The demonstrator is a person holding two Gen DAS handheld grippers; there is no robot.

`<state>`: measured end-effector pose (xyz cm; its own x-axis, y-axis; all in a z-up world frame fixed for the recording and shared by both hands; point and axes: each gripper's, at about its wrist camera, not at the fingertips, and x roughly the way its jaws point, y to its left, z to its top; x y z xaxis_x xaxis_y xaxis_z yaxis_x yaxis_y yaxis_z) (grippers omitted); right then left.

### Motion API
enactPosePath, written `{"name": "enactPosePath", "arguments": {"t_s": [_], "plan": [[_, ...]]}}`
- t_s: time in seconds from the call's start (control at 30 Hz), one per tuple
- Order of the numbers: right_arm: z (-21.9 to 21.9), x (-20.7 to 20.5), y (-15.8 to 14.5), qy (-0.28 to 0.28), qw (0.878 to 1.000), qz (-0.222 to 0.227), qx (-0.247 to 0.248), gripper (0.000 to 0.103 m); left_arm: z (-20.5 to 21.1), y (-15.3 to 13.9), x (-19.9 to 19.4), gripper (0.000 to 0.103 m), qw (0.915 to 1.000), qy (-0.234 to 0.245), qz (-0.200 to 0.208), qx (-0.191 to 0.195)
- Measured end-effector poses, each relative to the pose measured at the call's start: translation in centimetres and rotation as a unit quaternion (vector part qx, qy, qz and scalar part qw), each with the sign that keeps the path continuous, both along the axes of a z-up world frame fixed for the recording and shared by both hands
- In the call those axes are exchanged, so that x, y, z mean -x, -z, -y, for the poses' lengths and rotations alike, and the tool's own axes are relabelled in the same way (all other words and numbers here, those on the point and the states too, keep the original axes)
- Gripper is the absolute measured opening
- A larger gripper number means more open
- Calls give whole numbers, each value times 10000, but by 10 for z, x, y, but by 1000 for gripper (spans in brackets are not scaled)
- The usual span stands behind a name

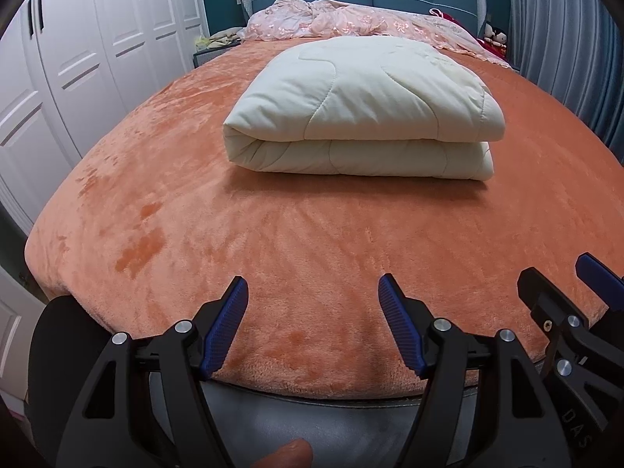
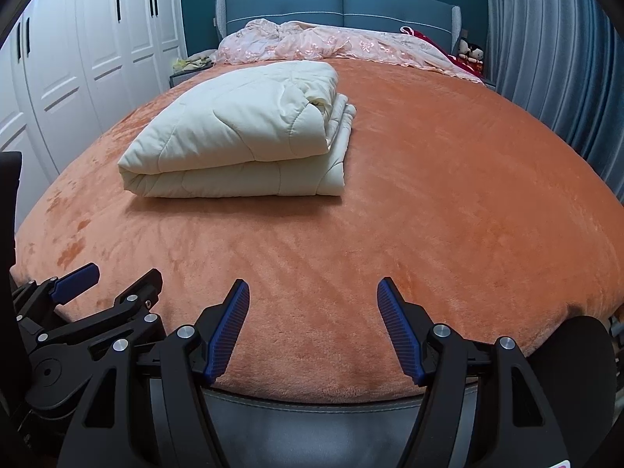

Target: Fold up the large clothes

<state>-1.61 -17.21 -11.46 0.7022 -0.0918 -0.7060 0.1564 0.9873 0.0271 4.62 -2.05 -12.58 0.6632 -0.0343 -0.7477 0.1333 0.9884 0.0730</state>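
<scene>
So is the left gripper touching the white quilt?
Apart. In the left wrist view, the open left gripper hangs at the bed's foot, with a wide stretch of bare orange blanket before the folded quilt.

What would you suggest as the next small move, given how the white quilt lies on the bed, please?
Probably keep both tongs back at the foot of the bed: the quilt already lies folded into a neat stack, and the left tongs and right tongs are open and hold nothing. At most, tuck in the layers poking out on its right side.
</scene>
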Motion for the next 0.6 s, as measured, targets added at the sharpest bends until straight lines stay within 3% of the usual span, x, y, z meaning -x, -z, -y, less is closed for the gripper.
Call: {"name": "enactPosePath", "arguments": {"t_s": [0.6], "plan": [[-1, 0, 0, -5, 10000, 55, 12, 67, 1, 0, 4, 67, 10000, -1, 73, -49]]}}
